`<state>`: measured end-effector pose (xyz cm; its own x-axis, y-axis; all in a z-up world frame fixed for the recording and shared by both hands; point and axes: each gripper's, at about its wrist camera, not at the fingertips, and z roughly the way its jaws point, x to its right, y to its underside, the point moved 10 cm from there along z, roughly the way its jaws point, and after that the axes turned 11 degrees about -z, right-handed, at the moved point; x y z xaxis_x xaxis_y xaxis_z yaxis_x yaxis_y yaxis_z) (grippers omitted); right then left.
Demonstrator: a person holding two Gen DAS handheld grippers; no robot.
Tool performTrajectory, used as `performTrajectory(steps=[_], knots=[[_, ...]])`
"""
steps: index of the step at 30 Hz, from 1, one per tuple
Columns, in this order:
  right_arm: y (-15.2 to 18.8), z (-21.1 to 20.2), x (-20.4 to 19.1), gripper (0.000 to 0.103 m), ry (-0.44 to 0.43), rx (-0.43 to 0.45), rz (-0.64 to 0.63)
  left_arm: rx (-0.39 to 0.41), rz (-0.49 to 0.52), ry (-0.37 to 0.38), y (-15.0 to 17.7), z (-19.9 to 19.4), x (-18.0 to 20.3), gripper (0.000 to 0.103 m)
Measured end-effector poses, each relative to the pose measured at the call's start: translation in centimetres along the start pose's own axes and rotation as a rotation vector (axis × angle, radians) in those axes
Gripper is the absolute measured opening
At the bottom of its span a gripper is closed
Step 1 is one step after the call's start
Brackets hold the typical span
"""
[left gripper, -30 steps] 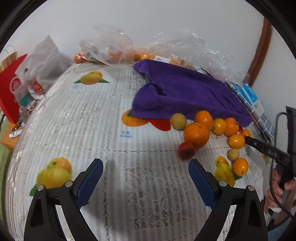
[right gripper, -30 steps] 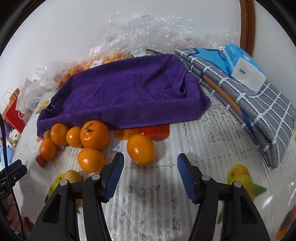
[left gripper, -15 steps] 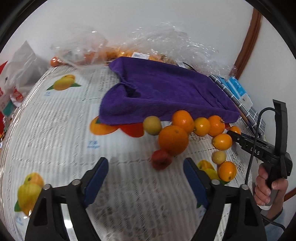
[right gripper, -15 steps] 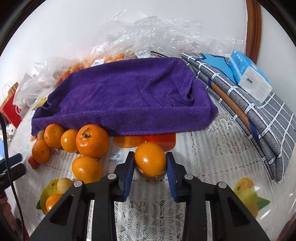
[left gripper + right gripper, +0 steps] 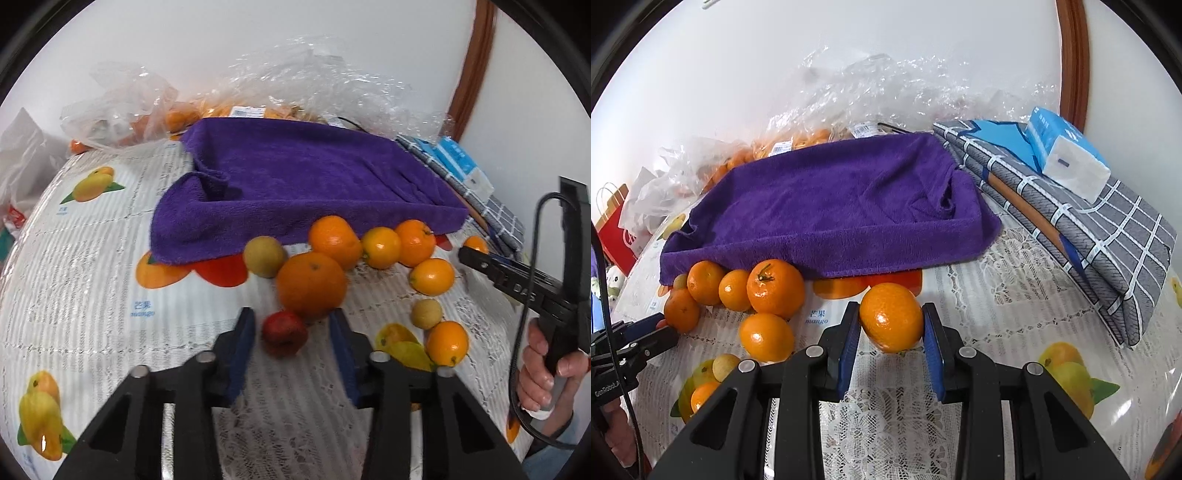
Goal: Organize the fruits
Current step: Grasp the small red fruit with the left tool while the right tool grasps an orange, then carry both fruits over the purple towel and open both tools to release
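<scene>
A small red fruit (image 5: 284, 334) lies on the lace tablecloth (image 5: 92, 258), between the blue pads of my left gripper (image 5: 291, 321). Its jaws are closing, and a thin gap still shows on each side of the fruit. A large orange (image 5: 312, 286) sits just behind it, with several smaller oranges and two pale yellow fruits (image 5: 264, 256) along the edge of a purple towel (image 5: 306, 177). My right gripper (image 5: 891, 325) is shut on one orange (image 5: 891, 321), just off the cloth in front of the towel (image 5: 827, 206). The left gripper's tip (image 5: 646, 332) shows at the left edge.
Clear plastic bags of oranges (image 5: 207, 110) lie behind the towel against the wall. A folded checked cloth (image 5: 1089, 229) with a blue tissue pack (image 5: 1067, 158) lies to the right. A red paper bag (image 5: 613, 229) stands at the far left. A hand (image 5: 543, 373) holds the right gripper's handle.
My left gripper came forward to the red fruit and its jaws narrowed around it. My right gripper's jaws shut on the orange and now hold it a little higher.
</scene>
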<state>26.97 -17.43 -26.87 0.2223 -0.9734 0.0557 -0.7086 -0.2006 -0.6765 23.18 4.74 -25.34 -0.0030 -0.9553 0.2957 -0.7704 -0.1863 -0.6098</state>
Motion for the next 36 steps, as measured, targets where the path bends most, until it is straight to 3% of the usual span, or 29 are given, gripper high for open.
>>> performTrajectory(steps=[7, 19, 29, 36], knots=[[0.0, 0.0, -0.2, 0.033, -0.035, 0.005, 0.01, 0.002, -0.019, 0.03, 0.0, -0.2, 0.0, 0.025], [-0.2, -0.4, 0.2, 0.033, -0.034, 0.032, 0.027, 0.034, -0.054, 0.098, -0.1, -1.4, -0.3, 0.025], [-0.3, -1.2, 0.9, 0.033, -0.035, 0.07, 0.066, 0.084, -0.076, 0.104, -0.7, -2.3, -0.7, 0.025], [-0.2, -1.0, 1.2, 0.033, -0.05, 0.032, 0.111, 0.108, -0.114, 0.126, -1.9, -3.4, -0.7, 0.025]])
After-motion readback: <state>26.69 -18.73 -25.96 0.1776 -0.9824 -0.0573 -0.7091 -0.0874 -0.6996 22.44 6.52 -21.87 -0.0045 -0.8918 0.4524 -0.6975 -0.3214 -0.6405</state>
